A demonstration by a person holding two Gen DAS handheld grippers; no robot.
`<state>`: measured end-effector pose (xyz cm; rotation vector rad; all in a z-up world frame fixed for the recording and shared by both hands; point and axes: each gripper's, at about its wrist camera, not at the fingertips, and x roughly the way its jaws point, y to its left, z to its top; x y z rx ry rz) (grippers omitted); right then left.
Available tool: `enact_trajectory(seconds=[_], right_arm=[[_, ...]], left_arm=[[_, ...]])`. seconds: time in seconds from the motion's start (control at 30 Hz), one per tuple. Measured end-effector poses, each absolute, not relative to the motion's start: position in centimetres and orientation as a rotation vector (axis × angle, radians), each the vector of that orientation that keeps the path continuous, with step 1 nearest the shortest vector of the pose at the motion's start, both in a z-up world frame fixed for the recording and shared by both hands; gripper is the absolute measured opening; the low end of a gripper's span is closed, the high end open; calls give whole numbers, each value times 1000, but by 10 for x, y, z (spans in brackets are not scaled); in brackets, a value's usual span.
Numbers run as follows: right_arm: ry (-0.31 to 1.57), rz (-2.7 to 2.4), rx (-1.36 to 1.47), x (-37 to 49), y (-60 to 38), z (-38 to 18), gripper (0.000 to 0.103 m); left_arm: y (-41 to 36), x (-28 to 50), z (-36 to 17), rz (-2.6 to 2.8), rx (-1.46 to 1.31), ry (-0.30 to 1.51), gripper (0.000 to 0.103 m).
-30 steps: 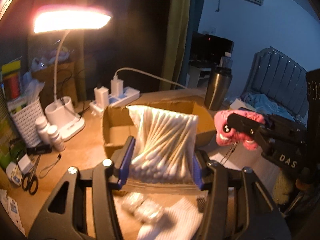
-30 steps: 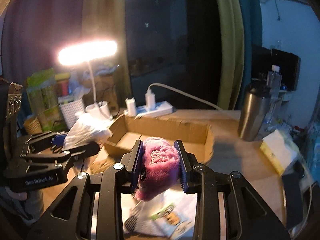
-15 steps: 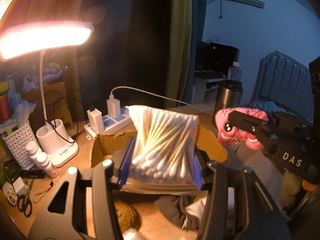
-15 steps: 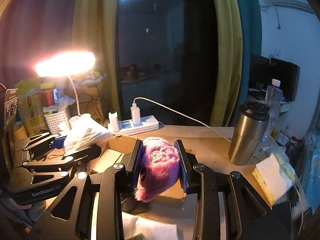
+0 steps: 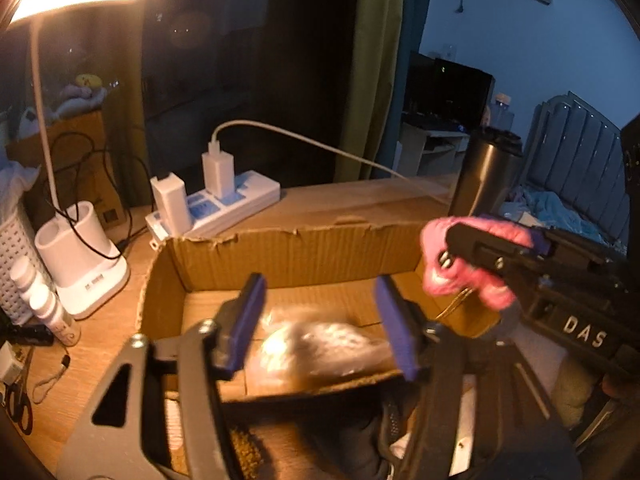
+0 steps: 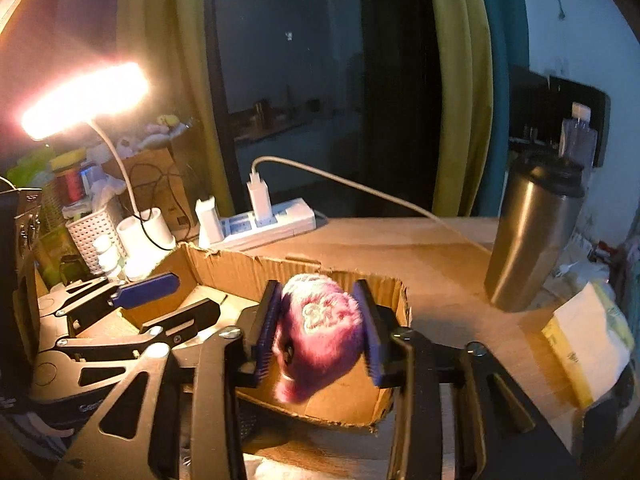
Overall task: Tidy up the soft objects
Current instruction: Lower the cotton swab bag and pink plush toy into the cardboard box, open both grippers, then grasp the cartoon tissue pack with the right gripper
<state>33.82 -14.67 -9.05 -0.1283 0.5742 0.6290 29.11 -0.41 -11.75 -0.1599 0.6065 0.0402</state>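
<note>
A shallow cardboard box [image 5: 300, 248] lies on the wooden desk. My left gripper [image 5: 322, 326] hangs over its near side with its jaws opening and its blue pads apart. A clear bag of cotton swabs [image 5: 316, 348], blurred, lies loose on the box floor below them. My right gripper [image 6: 320, 334] is over the box's right end [image 6: 400, 292]. Its jaws are opening, but both pads still touch a pink plush toy [image 6: 320, 320], which stays up between them. From the left wrist view the plush toy [image 5: 436, 236] shows at the right. The left gripper [image 6: 172, 304] appears at the left of the right wrist view.
Behind the box are a white power strip [image 5: 224, 208] with chargers, a lit desk lamp's base [image 5: 80, 256] and a white basket [image 6: 90, 232]. A steel tumbler [image 6: 532, 240] stands at the right, with a tissue pack [image 6: 580, 340] nearer. Small bottles [image 5: 48, 304] and scissors [image 5: 18, 404] sit at the left.
Both grippers moved forward and a little down over the box. The left jaws opened and the swab bag dropped into the box. The right jaws widened slightly around the plush.
</note>
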Motion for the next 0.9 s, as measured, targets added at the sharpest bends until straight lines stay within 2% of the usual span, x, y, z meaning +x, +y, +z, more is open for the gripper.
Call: enact_trajectory(seconds=[0.07,0.13,0.9], right_arm=[[584,618,-121,341,-147,-93,58],[583,614,-107,341,-151,-92,63],[479,577,-129,258,-162,-47,63]], left_arm=[[-4,294,-120,36,-168,615,69],[-2,293,-120,35,-174,612,70],[13,214,-75,62,-172,502,71]])
